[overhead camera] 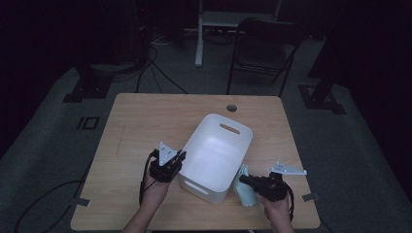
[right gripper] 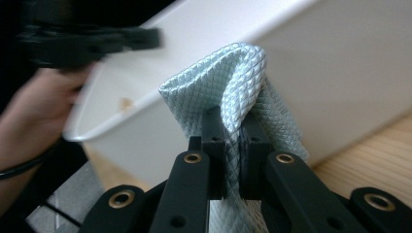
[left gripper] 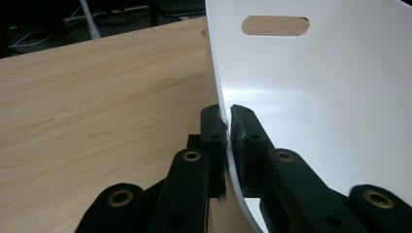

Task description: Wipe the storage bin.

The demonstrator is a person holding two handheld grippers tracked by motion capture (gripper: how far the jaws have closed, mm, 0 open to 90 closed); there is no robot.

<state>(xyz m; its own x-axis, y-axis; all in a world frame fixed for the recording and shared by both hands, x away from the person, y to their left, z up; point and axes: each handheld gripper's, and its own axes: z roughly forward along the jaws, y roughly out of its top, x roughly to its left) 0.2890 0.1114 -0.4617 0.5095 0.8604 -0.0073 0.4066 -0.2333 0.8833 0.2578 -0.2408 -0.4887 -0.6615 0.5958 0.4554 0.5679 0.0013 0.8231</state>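
A white plastic bin (overhead camera: 216,155) with slot handles sits near the front middle of the wooden table. My left gripper (overhead camera: 180,156) is shut on the bin's left rim; in the left gripper view the thin white wall (left gripper: 227,131) is pinched between the black pads. My right gripper (overhead camera: 243,180) is shut on a pale blue quilted cloth (overhead camera: 247,187), held just off the bin's right side. The cloth (right gripper: 233,82) bunches up above the jaws in the right gripper view, with the bin's outer wall (right gripper: 316,63) right behind it.
The table (overhead camera: 145,121) has a round cable hole (overhead camera: 231,107) behind the bin. A dark chair (overhead camera: 265,48) and a desk leg (overhead camera: 198,34) stand beyond the far edge. Cables (overhead camera: 150,73) lie on the grey floor.
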